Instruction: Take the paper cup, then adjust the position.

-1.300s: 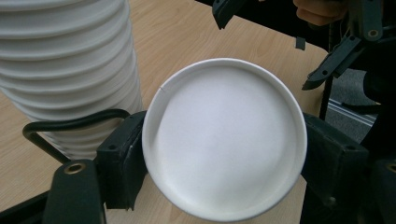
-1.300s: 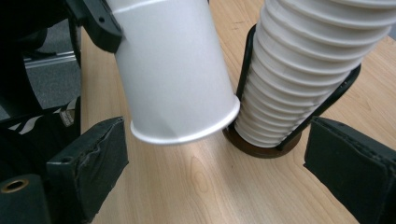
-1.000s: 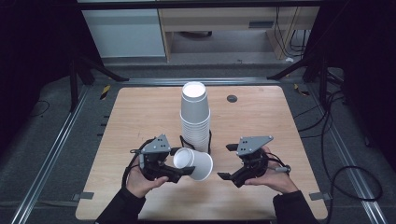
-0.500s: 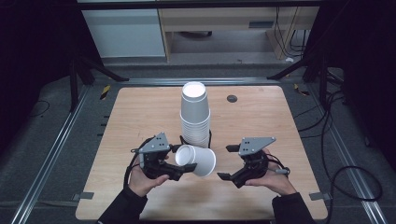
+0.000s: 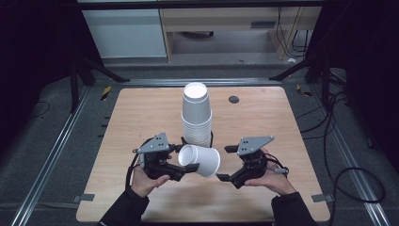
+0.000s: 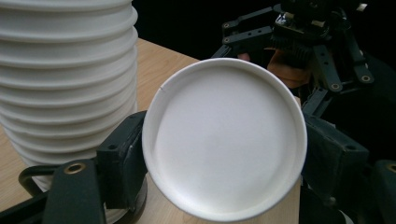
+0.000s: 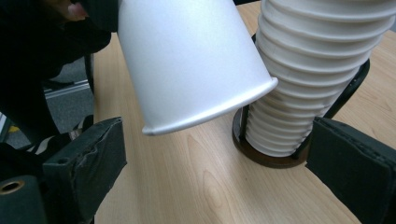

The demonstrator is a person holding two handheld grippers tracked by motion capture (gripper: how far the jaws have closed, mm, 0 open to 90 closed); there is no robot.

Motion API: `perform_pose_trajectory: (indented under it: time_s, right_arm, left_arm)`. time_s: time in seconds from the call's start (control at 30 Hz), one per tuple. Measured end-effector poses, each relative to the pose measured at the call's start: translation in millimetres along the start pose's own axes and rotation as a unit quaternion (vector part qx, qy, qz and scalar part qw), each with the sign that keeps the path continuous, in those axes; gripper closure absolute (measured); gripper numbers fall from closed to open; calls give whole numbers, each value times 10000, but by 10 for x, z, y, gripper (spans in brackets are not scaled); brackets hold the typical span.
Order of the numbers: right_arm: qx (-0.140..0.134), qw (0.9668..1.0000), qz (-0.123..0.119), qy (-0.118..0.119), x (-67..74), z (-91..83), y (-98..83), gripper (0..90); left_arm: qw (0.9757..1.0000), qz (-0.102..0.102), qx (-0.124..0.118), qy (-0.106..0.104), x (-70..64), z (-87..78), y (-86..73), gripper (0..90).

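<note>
High view, right hand-held gripper (image 5: 224,163) jaws just opened, cup (image 5: 199,160) freed (left hand-held gripper (image 5: 187,162) clamps it)

white paper cup (image 5: 201,160) | on its side, held off the table | near table's front edge, before cup stack (image 5: 196,115)

This looks like a lab or test room set up for recording, not a home. A plain light-wood bench (image 5: 141,117) stands alone on grey carpeted floor (image 5: 42,141), flanked by metal rails (image 5: 61,141) fixed to the floor on both sides. Black stand legs (image 5: 94,70) spread out at the far corners, and black cables (image 5: 348,174) loop loosely over the floor to the right. Dark drapes close off the sides. Behind the bench sit a white cabinet (image 5: 122,33) and a pale wooden desk (image 5: 211,19) with wires hanging beneath it.
</note>
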State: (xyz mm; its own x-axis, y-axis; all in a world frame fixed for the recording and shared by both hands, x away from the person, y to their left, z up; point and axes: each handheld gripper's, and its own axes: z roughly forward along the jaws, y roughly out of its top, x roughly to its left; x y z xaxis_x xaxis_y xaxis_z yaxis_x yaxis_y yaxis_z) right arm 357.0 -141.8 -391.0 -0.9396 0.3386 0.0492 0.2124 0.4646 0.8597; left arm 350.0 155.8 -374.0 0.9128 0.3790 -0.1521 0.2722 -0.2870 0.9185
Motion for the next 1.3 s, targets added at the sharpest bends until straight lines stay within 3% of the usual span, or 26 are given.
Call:
perform_pose_trajectory:
  time_s: [0.17, 0.8, 1.3]
  right_arm:
    - [-90, 9998, 55, 155, 4, 22, 16, 44]
    - [3, 9988, 13, 482, 36, 184, 22, 34]
    - [2, 9974, -22, 722, 54, 285, 23, 45]
  left_arm:
    - [9999, 7, -99, -95, -7, -3, 15, 234]
    - [9987, 65, -113, -484, -72, 42, 51, 236]
    - [9984, 123, -90, -536, -115, 88, 54, 237]
